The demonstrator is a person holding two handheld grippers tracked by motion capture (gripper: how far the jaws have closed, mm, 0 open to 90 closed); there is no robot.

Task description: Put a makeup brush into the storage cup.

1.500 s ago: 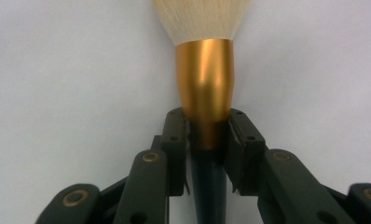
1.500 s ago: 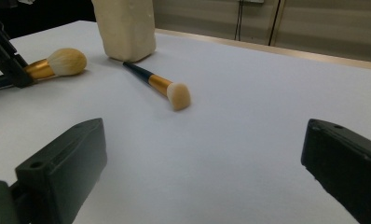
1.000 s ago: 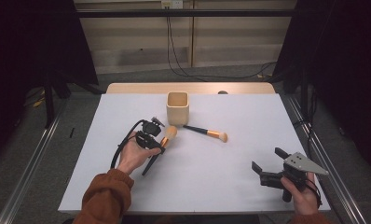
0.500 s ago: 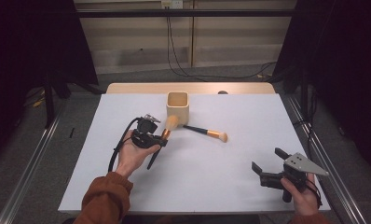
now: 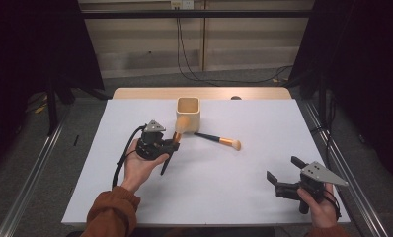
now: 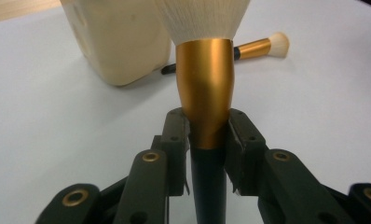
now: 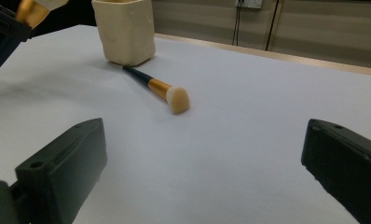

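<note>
Brush (image 5: 177, 132) with the fat pale head sits clamped in the left gripper (image 5: 171, 144), the jaws pressed on the lower end of its gold ferrule where the dark handle begins. Since a second ago this hand has carried it up and toward twelve o'clock: its bristle head lay low over the white sheet then, and now it stands against the front wall of the cream cup (image 5: 188, 111), just below the rim. That looks like the carry toward dropping the brush into the cup, with the lift over the rim not yet done; the handle tip hangs down toward six o'clock, so the brush may need turning first.

A second brush (image 5: 219, 140) lies flat on the worktop (image 5: 244, 197) at the cup's four o'clock, handle end near the cup's base. The right gripper (image 5: 282, 177) rests at the worktop's five o'clock, jaws wide apart and empty.

The held brush has dense, soft-looking bristles, a smooth satin gold ferrule that tapers downward, and a slim glossy dark handle. The cup is squarish with rounded corners, matte and slightly uneven.
</note>
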